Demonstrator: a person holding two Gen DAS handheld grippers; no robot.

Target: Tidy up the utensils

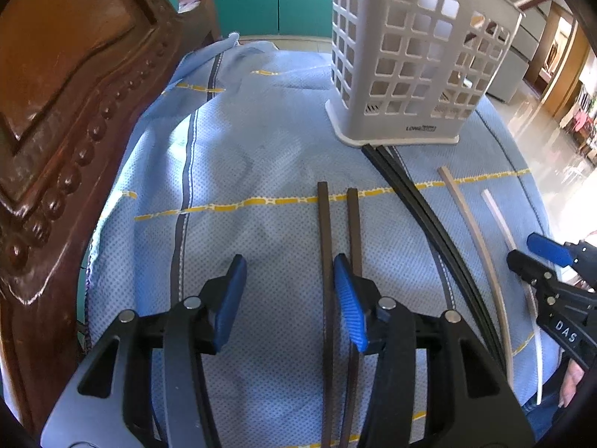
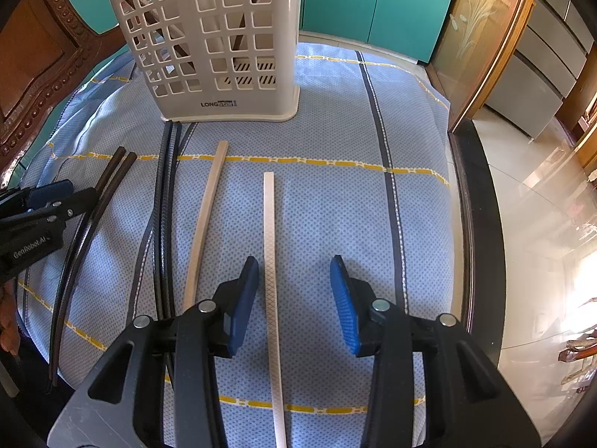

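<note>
Bright daylight enters from the right; glare washes out the tiled floor (image 2: 541, 224). Soft shadows fall on the blue cloth (image 1: 261, 142). Fisheye bends edges, corners black. Focus sharp.

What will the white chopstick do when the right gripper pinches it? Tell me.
The white chopstick looks thin and straight, so probably stiff and light. Its patterned surface may help the grip. Held near one end by the right gripper, it may pivot or droop; its squarish end suggests little rolling.

Both wrist cameras look steeply down along their own fingers, close over the blue cloth (image 1: 261, 142); they share the white utensil basket (image 2: 220, 52) (seen from opposite corners) and chopsticks.
</note>
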